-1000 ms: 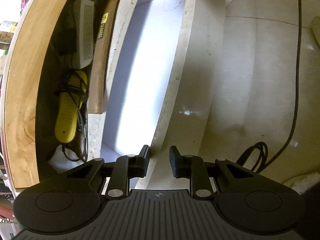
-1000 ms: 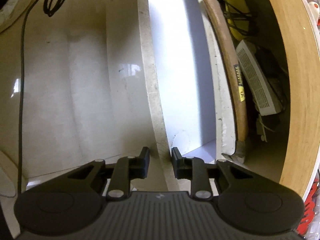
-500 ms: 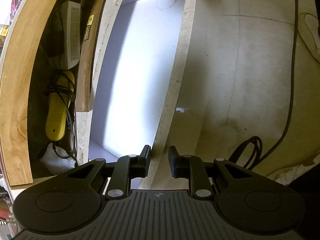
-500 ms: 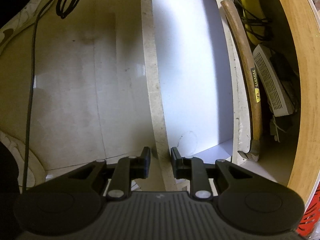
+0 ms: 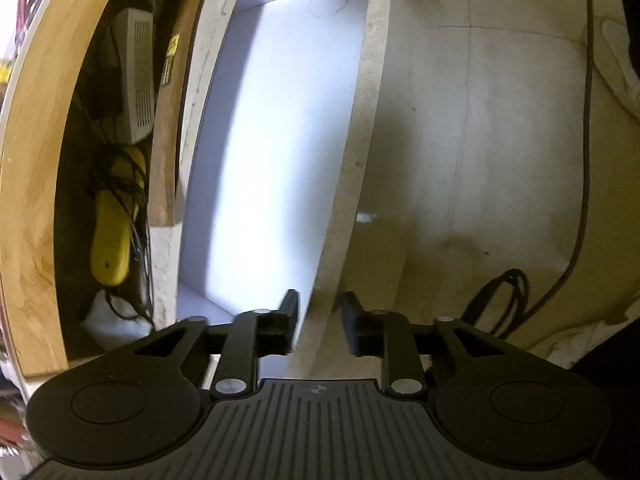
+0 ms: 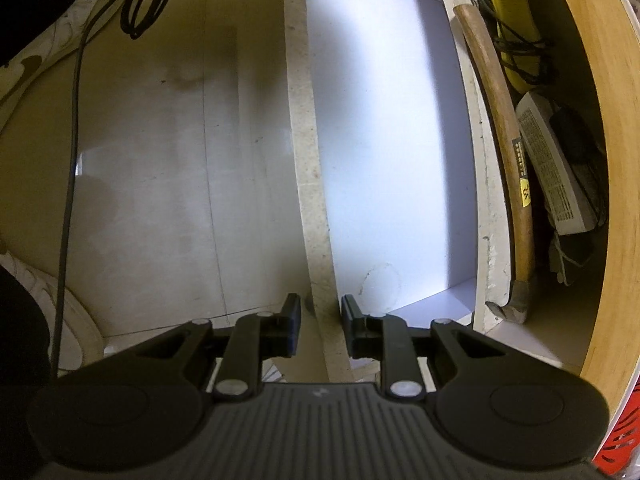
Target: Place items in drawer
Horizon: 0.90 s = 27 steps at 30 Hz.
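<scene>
The drawer (image 5: 272, 160) stands pulled out, and its white inside holds nothing. Its chipboard front panel (image 5: 360, 128) runs down between the fingers of my left gripper (image 5: 319, 312). That gripper's jaws are opening and a gap shows beside the panel. In the right wrist view the same front panel (image 6: 304, 160) passes between the fingers of my right gripper (image 6: 320, 312). Its jaws are opening too and no longer press on the board. Neither gripper holds an item.
Behind the drawer, under a wooden top (image 5: 36, 180), lie a hammer (image 6: 504, 120), a white box (image 6: 552, 172) and a yellow device wrapped in cable (image 5: 112, 232). A black cable (image 5: 580, 200) and a white shoe (image 6: 52, 40) are on the pale floor.
Both grippers were shut on the drawer's front panel; now their jaws have spread and stand off it. The hands have barely moved.
</scene>
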{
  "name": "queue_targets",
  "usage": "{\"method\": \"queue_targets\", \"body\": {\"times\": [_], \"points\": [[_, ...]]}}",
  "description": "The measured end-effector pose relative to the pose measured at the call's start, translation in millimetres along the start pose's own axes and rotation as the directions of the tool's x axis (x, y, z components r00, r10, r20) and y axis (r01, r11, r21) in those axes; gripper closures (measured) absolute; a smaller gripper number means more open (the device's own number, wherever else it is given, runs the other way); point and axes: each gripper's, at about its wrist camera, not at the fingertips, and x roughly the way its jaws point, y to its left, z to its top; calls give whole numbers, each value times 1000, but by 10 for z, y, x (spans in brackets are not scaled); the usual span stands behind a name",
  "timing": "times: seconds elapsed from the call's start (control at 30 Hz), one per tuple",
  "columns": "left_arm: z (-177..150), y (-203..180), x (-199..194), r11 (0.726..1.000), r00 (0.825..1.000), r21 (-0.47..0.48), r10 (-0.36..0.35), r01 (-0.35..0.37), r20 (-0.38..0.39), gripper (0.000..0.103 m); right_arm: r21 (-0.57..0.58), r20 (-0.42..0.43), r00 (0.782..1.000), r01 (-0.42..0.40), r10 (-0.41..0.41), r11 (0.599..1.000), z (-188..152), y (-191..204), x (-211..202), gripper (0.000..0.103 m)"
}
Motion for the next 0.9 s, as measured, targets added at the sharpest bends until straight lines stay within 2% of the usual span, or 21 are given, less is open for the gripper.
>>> {"method": "queue_targets", "body": {"times": [0.03, 0.07, 0.17, 0.47, 0.63, 0.9], "points": [[4, -17, 5, 999, 999, 10, 44, -44, 6, 40, 2, 9, 999, 40, -40, 999, 4, 16, 2, 29], [5, -30, 6, 996, 996, 18, 92, -92, 18, 25, 5, 22, 997, 74, -74, 997, 9, 27, 2, 2], [5, -9, 0, 993, 993, 5, 116, -116, 36, 20, 51, 47, 996, 73, -75, 996, 35, 4, 79, 0], [20, 2, 8, 994, 994, -6, 108, -108, 29, 19, 52, 49, 995, 86, -88, 995, 96, 86, 436, 0], [41, 64, 5, 993, 995, -69, 94, -92, 24, 19, 106, 43, 995, 84, -89, 991, 110, 61, 571, 0], [67, 152, -25, 985, 997, -162, 67, -62, 30, 19, 222, 60, 997, 37, -51, 974, 78, -76, 686, 0]]}}
